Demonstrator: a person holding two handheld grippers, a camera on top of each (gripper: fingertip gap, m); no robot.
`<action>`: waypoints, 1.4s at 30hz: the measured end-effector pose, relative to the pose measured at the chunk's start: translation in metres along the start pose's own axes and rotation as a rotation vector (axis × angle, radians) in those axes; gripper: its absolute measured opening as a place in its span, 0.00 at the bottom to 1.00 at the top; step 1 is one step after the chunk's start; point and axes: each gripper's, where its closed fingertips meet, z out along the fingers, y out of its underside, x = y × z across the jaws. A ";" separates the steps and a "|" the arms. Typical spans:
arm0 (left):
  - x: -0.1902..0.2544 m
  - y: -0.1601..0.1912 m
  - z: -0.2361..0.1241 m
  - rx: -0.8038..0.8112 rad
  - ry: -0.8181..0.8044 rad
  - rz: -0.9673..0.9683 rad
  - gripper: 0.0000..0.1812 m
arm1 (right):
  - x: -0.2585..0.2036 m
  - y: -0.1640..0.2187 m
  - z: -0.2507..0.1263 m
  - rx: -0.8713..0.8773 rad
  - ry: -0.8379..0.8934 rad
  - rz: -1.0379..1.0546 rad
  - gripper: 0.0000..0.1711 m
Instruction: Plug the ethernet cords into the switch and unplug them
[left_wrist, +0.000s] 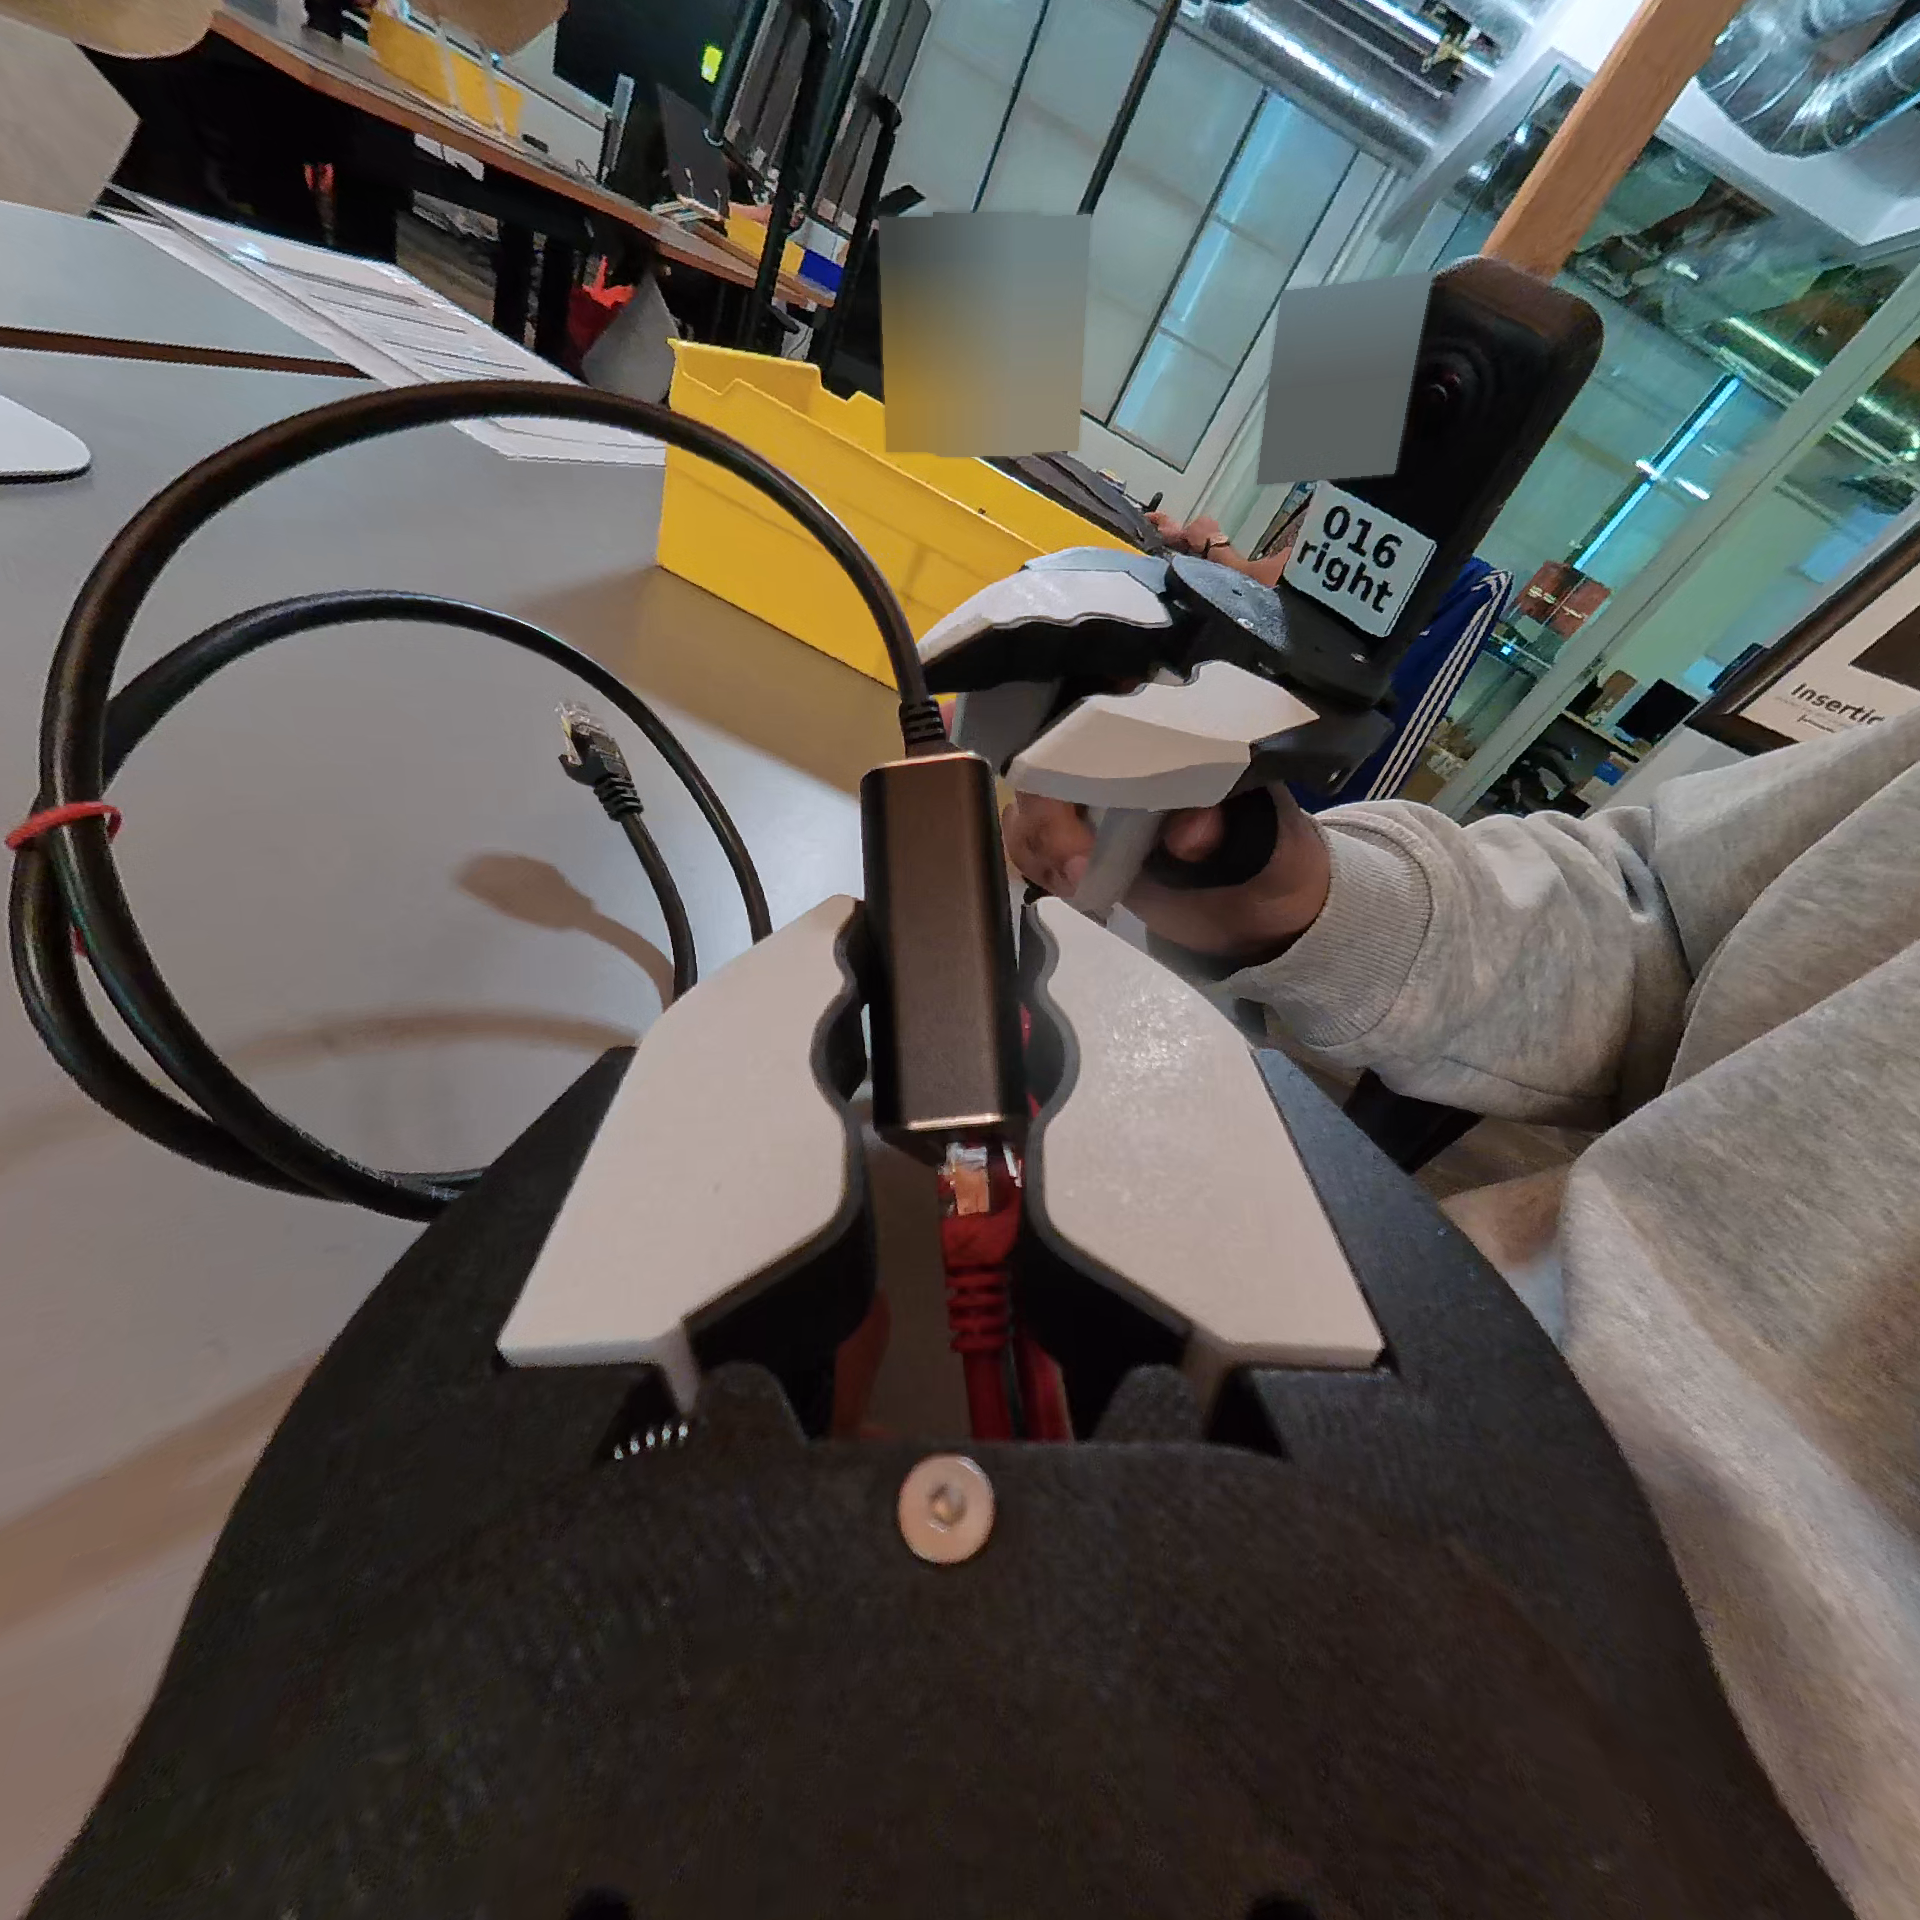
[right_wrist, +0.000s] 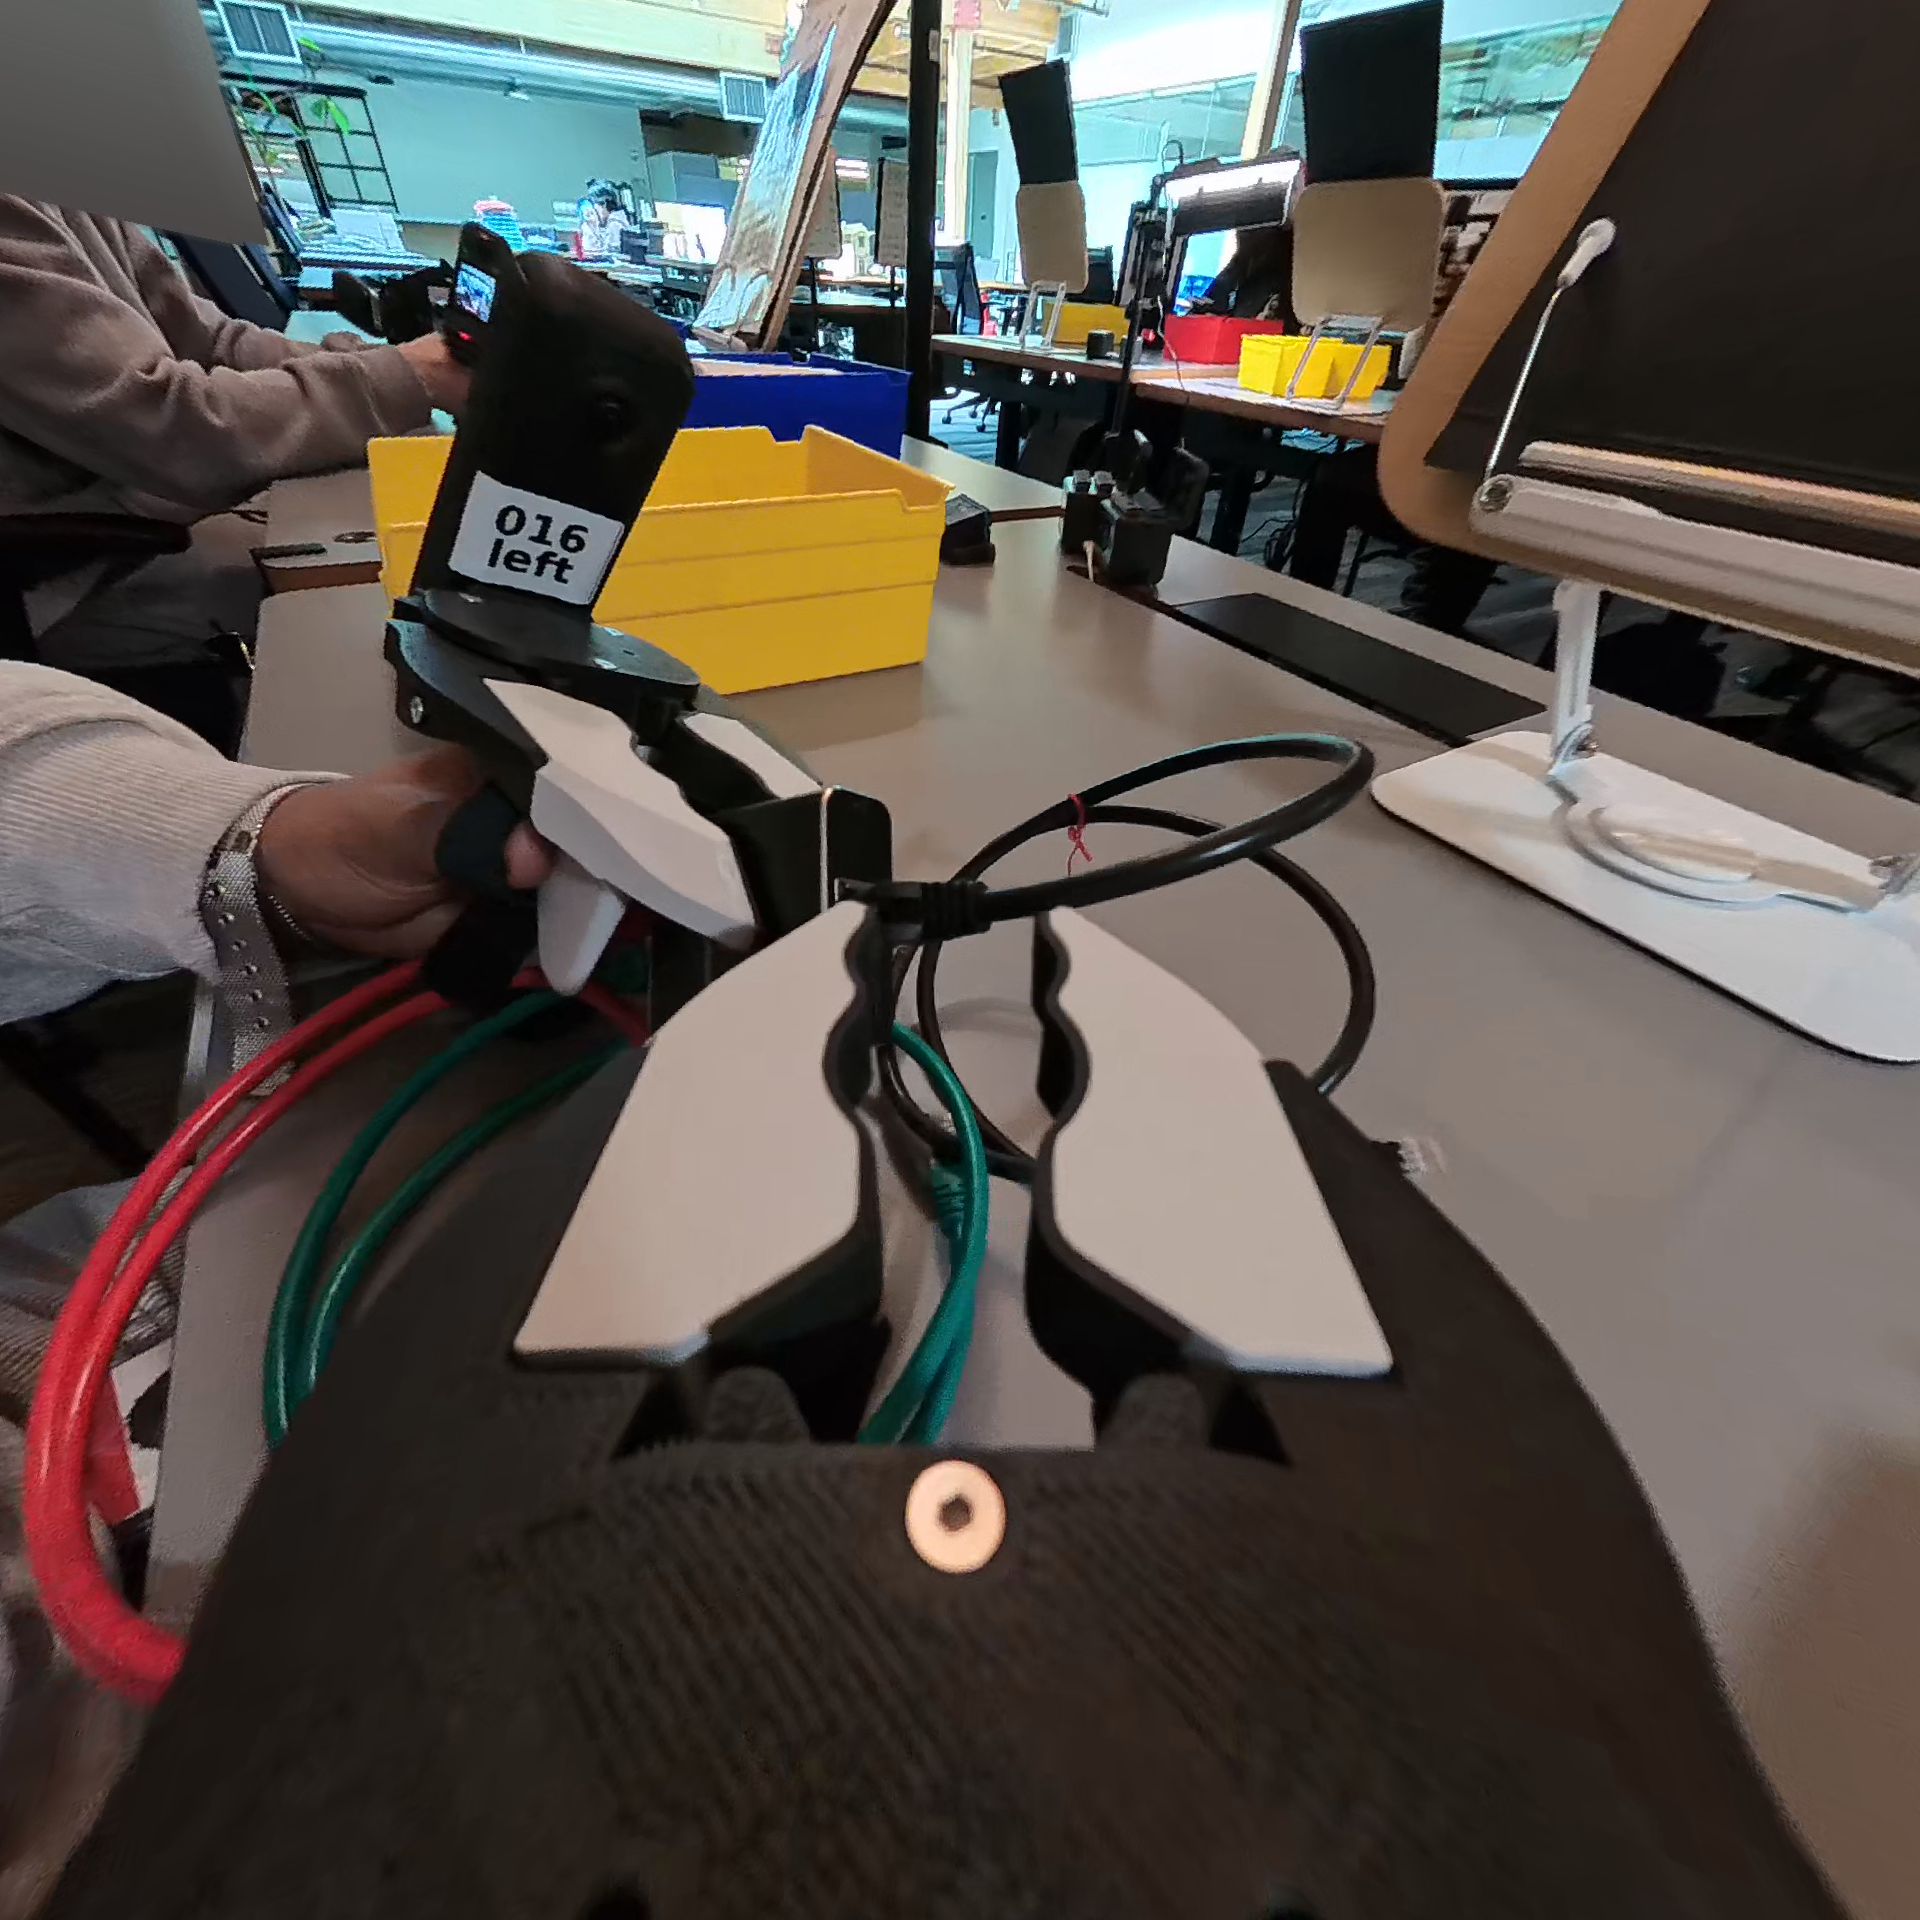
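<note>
— two grippers in view, both held by hand. what's the left gripper got?

— it is clenched on a small dark metal switch, a slim adapter-like box pinched upright between the grey fingers. a black cord leaves its top end, arcs over to the left and coils on the grey table.

— anything plugged into it?

— at its lower end, inside the gripper, a red ethernet cord has its clear plug right at the switch's port. i cannot tell whether it is fully seated or just touching the opening.

— other cords?

— a loose black plug with a clear tip sticks up inside the black coil, touching nothing. a red tie binds the coil at the far left. from the right wrist view, the red cord loops off the near table edge, and a green ethernet cord lies on the table, passing under the right gripper.

— and the right gripper?

— released. its fingers stand apart with nothing between them, hovering just beside the left gripper; the black cord's strain relief sits right at its fingertips, but i cannot tell whether it touches them.

— surroundings?

— a yellow bin sits behind the grippers, a white stand with a tilted board to the right, and the person's grey sleeve at the edge.
</note>
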 end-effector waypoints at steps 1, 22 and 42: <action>0.000 0.000 0.000 -0.001 -0.001 0.000 0.14 | 0.001 0.001 0.001 -0.004 0.006 0.001 0.18; -0.011 0.013 -0.001 -0.171 -0.167 0.280 0.16 | -0.006 0.008 0.007 -0.037 0.027 -0.283 0.23; -0.007 0.024 0.003 -0.255 -0.185 0.469 0.15 | -0.011 0.024 0.001 -0.120 -0.088 -0.398 0.17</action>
